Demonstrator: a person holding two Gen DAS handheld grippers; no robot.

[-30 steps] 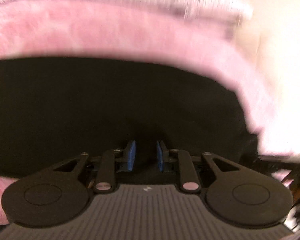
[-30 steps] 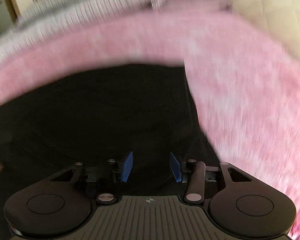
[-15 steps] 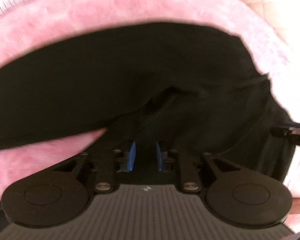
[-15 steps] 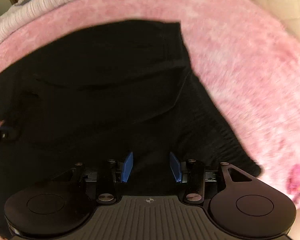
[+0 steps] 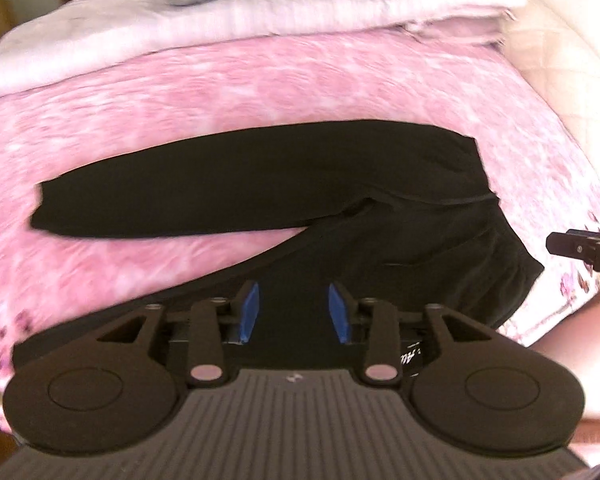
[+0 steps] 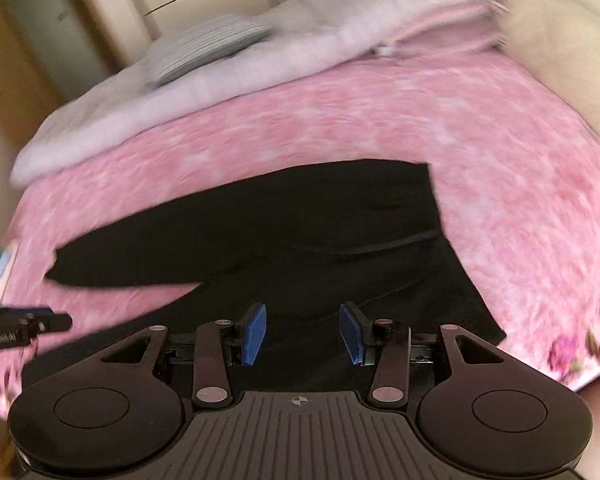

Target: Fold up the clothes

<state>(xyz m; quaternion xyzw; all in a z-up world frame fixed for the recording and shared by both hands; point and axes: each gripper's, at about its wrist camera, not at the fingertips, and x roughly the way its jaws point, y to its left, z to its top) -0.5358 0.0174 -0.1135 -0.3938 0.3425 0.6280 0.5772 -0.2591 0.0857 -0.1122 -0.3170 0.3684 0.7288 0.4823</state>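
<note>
Both cameras have pulled back from the black trousers [image 5: 260, 184], which a second ago filled each view as a dark blur and now lie whole on the pink bedspread [image 5: 260, 80]. The left gripper [image 5: 293, 311] has its blue pads wider apart than half a second ago, when they stood close together over the cloth; they now hold nothing. The right gripper [image 6: 302, 334] is likewise spread and empty, much as it was.

The trousers rest near the front edge of the bed, waist toward the right, one leg stretched out to the left and the other running down toward the cameras, with a wedge of pink showing between the two. The legs are therefore not stacked on each other. A white blanket [image 6: 220, 64] lies bunched at the far end of the bed, well apart from the trousers.

Judging by this, the cloth has just been laid down and released, and the fold itself is hardly begun. The likely next step is to bring one leg over onto the other, though the motion blur makes fine creases hard to read.
</note>
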